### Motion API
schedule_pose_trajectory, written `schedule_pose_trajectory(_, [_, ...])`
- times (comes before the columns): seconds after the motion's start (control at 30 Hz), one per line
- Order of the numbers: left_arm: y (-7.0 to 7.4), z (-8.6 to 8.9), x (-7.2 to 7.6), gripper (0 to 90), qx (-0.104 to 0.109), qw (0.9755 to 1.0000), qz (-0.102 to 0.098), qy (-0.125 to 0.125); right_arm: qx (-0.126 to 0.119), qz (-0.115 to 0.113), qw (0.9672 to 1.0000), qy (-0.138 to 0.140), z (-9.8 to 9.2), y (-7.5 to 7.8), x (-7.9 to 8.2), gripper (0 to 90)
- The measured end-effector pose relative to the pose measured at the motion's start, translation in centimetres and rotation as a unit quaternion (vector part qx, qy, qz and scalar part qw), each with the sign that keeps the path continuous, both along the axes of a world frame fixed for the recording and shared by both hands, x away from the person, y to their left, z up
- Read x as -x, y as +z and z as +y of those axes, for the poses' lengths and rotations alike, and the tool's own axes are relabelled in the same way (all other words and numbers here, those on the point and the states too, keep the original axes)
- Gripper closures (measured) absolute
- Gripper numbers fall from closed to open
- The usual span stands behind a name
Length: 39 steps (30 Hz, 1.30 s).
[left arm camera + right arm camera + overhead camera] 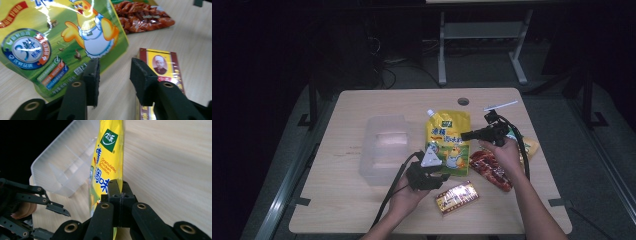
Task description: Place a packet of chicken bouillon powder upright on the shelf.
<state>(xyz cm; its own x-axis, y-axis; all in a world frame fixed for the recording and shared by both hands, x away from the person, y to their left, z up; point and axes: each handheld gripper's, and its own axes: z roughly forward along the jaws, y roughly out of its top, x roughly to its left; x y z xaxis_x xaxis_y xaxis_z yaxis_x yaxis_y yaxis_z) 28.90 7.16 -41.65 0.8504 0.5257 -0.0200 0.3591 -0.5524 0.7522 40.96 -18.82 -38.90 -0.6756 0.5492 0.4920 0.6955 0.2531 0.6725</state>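
A yellow chicken-bouillon pouch [447, 142] lies mid-table, its right edge lifted. My right gripper [465, 135] is shut on that edge; in the right gripper view its jaws [121, 187] meet on the pouch [106, 165], seen edge-on. My left gripper [439, 176] sits at the pouch's near corner, open. In the left gripper view its jaws [113, 75] stand apart over bare table, with nothing between them. The pouch's chicken print [62, 37] lies just ahead on the left.
A clear plastic box [384, 147] stands left of the pouch. A red-and-gold carton [457, 196] lies near the front edge, beside my left jaws [162, 65]. A red snack bag [489, 167] and a yellow packet [530, 147] lie under the right forearm.
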Motion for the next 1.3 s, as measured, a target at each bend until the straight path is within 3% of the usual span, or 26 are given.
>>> schedule_pose_trajectory(0.1, [0.1,0.2,0.4,50.2,0.004,1.0,-0.004,-0.002,0.0,-0.01,0.9999,0.006,0.4,0.6,0.2,89.9])
schedule_pose_trajectory(0.23, [0.2,0.8,1.1,47.0,0.015,0.9998,-0.01,-0.004,0.008,-0.03,0.9993,0.022,1.2,1.8,0.8,89.9])
schedule_pose_trajectory(0.27, [0.1,1.0,1.4,46.1,0.027,0.9996,-0.01,-0.003,0.007,-0.041,0.9988,0.027,1.5,2.3,1.1,89.9])
schedule_pose_trajectory(0.5, [0.3,1.6,2.5,40.4,0.04,0.9987,-0.026,-0.017,0.009,-0.059,0.9974,0.04,2.3,3.3,1.7,90.0])
schedule_pose_trajectory(0.53, [0.4,1.8,2.7,39.7,0.042,0.9986,-0.026,-0.02,0.008,-0.07,0.9965,0.045,2.6,3.5,1.8,90.0])
schedule_pose_trajectory(0.8, [0.4,2.5,3.9,37.2,0.053,0.9978,-0.032,-0.026,0.007,-0.078,0.9955,0.054,3.0,4.0,1.9,90.0])
schedule_pose_trajectory(1.3, [0.3,3.9,5.4,34.4,0.061,0.9967,-0.037,-0.037,-0.004,-0.101,0.9926,0.068,4.1,6.7,2.3,90.0])
